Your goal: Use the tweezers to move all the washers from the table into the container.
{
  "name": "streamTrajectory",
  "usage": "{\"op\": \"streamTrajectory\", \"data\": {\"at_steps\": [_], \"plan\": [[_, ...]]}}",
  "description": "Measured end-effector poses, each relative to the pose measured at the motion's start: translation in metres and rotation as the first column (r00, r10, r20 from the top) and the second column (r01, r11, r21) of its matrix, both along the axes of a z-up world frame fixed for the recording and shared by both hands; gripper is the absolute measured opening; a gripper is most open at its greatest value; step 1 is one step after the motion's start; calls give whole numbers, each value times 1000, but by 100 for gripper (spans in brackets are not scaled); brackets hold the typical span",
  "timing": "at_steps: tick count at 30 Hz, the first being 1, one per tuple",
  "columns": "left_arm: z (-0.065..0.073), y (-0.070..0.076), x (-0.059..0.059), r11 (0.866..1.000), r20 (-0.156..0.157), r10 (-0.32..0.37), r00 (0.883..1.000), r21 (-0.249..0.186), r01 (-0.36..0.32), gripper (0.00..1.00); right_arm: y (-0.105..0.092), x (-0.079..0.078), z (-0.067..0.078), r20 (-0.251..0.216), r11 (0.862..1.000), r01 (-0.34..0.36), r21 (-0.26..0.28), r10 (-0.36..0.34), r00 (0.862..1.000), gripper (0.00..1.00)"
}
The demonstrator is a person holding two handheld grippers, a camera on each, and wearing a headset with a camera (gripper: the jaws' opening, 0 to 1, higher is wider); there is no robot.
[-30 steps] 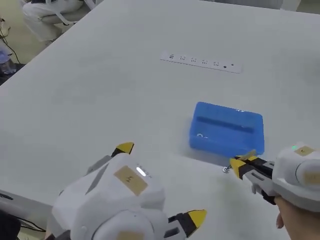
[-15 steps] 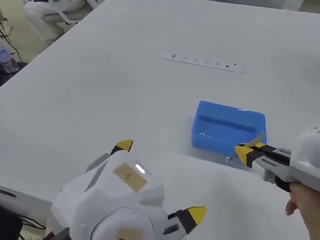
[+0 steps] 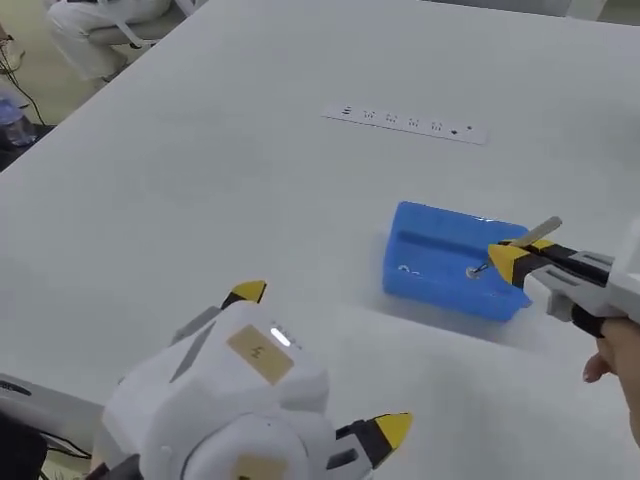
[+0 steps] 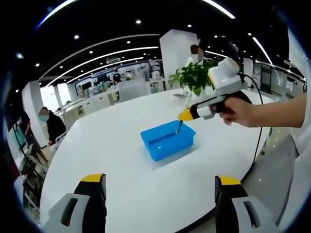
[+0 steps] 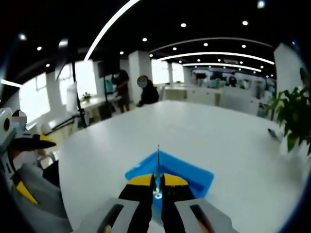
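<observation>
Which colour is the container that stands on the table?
Blue. The container shows best in the head view.

the left gripper [image 3: 320, 362] has a bulky, rounded white housing with grey side panels. on top sit a tan square label [image 3: 262, 356] with a small mark and a lit white light [image 3: 281, 342] just beside it. its jaws run grey, then black, and end in yellow tips. the right gripper [image 3: 505, 258] is slimmer, with a white rounded body, a black neck and yellow-tipped jaws. a thin black cable [image 4: 259, 143] trails from it near the hand [image 4: 238, 110].
</observation>
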State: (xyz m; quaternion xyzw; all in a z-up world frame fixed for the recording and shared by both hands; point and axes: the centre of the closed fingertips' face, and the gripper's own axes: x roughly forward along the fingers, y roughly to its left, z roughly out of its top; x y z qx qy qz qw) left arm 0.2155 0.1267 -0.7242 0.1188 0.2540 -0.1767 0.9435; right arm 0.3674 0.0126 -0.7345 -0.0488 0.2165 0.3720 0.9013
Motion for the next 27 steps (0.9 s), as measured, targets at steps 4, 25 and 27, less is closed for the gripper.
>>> {"op": "streamTrajectory", "data": {"at_steps": [4, 25, 27], "plan": [[0, 0, 0, 1000, 1, -2, 1000, 3, 2, 95, 2, 6, -6, 8, 1000, -5, -31, 5, 1000, 1], [-5, 4, 0, 1000, -18, 8, 1000, 13, -8, 95, 2, 29, -74, -117, 990, 0, -138, -16, 993, 2], [-5, 4, 0, 1000, -22, 10, 1000, 9, -10, 95, 1, 30, -77, -116, 990, -3, -142, -14, 993, 2]]}}
